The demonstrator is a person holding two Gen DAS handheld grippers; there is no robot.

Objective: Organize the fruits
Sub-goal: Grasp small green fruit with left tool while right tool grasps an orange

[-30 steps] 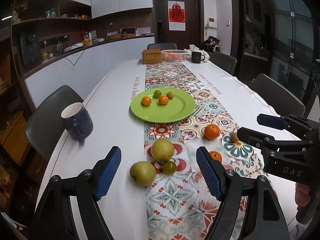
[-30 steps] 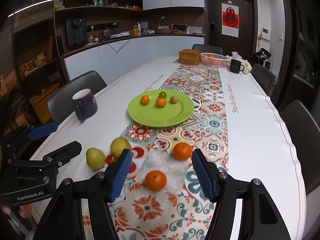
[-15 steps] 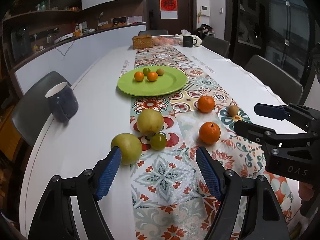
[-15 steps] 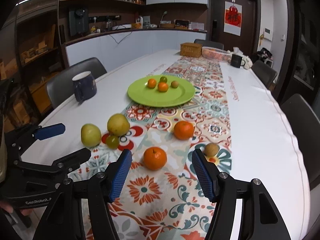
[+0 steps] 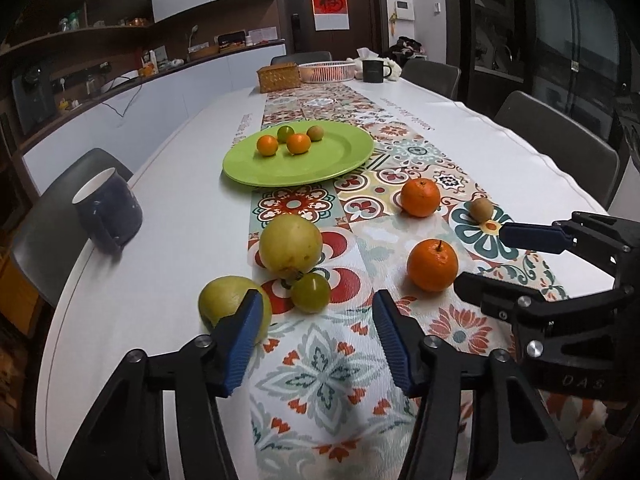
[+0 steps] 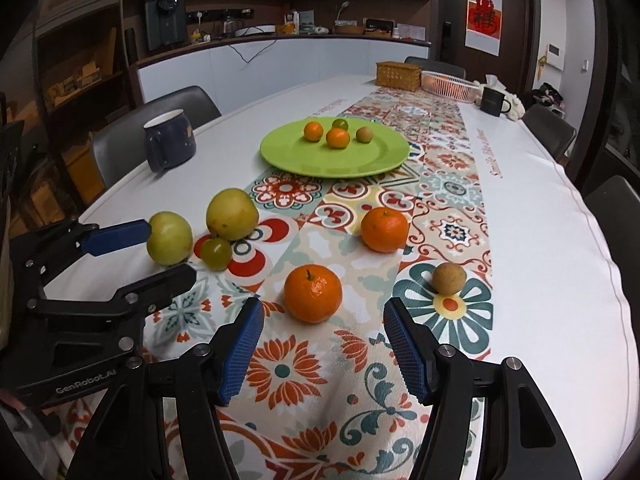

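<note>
A green plate (image 5: 340,160) stands on the patterned table runner (image 5: 320,380), in the middle of the long white table (image 5: 160,240). On it lie four small fruits close together: two small oranges (image 5: 298,143), one green fruit (image 5: 285,133) and one brownish fruit (image 5: 315,133). At the far end of the table there are a woven box (image 5: 279,77), a white basket (image 5: 327,71) whose content I cannot tell, and a dark mug (image 5: 374,71). A dark blue mug (image 5: 108,210) stands near the left edge.

Nearer than the plate, loose fruits lie on the runner. On the left are two yellow-green pears, the farther pear (image 5: 290,246) and the nearer pear (image 5: 228,308), with a small green fruit (image 5: 310,292) touching the farther one. On the right are the far orange (image 5: 420,197), the near orange (image 5: 432,265) and a small brown fruit (image 5: 481,209). Nothing blocks the way from these fruits to the plate.

The left gripper (image 5: 316,334) has its jaws closing, with only the runner between them; the small green fruit is just beyond its tips and the nearer pear is beside its left finger. It holds nothing. The right gripper (image 6: 324,340) stands with its jaws apart and empty, and the near orange lies just in front of the gap.
</note>
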